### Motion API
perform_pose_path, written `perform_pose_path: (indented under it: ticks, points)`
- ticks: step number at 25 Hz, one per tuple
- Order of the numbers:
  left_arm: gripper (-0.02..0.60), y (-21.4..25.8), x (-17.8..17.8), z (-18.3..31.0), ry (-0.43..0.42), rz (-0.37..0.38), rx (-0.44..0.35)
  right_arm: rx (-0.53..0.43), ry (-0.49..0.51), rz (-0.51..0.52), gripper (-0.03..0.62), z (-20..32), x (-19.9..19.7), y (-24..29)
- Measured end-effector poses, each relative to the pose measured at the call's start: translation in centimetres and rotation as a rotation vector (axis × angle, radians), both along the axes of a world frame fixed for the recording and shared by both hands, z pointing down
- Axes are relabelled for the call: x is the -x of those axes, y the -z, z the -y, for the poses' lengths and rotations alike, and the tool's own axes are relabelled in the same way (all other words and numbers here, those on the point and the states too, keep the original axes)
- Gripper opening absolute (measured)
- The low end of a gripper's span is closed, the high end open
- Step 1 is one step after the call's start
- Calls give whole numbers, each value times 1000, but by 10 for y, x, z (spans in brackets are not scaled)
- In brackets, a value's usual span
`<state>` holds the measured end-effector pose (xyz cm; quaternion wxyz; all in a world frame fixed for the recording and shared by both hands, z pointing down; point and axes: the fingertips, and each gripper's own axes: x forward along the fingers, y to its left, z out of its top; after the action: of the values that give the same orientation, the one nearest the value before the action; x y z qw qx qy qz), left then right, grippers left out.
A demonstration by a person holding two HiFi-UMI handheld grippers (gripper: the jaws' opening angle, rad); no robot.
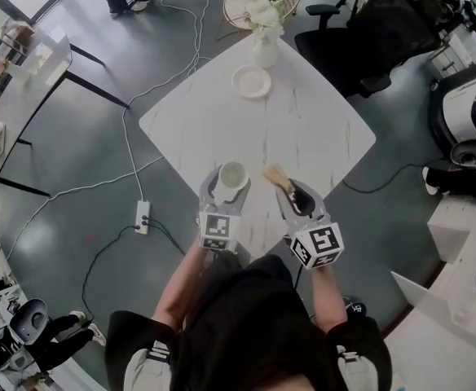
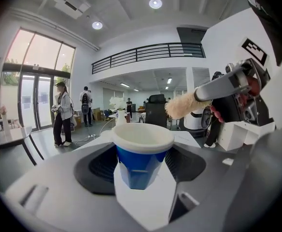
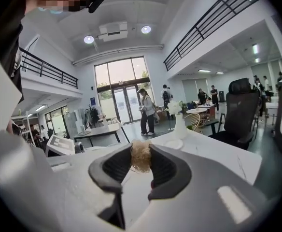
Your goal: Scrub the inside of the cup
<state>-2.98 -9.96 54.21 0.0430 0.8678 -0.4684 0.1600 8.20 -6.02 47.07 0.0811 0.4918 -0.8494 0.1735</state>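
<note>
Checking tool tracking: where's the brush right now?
Head view: the brush is clamped in the right gripper, its bristle head over the near corner of the white table, right of the cup in the left gripper.

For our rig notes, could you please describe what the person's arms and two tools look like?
Both the left tool and right tool have light grey bodies with dark ribbed pads, and each carries a white cube with black square markers. The person wears a black short-sleeved top with white print on the sleeves.

A square white marble-look bench (image 1: 319,137) stands on a glossy grey floor (image 1: 83,153). A black office chair (image 1: 385,31) sits nearby, with tall glass doors (image 3: 124,100) and round ceiling lights (image 2: 155,3).
</note>
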Motion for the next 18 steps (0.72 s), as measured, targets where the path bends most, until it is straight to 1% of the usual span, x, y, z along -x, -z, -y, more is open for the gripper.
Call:
perform_pose_path:
  ticks: [4, 7, 11, 14, 18]
  points:
    - [316, -14, -1, 19, 22, -42, 14, 14, -34, -2, 107, 18, -12, -13]
    - [314, -25, 3, 35, 36, -24, 19, 25, -50, 4, 107, 33, -15, -25]
    - [316, -46, 0, 50, 44, -51, 57, 40, -69, -4, 107, 55, -21, -44]
    - [316, -61, -1, 63, 51, -49, 71, 47, -74, -22, 107, 67, -25, -57]
    - [316, -84, 0, 78, 72, -42, 92, 67, -65, -20, 107, 78, -27, -73]
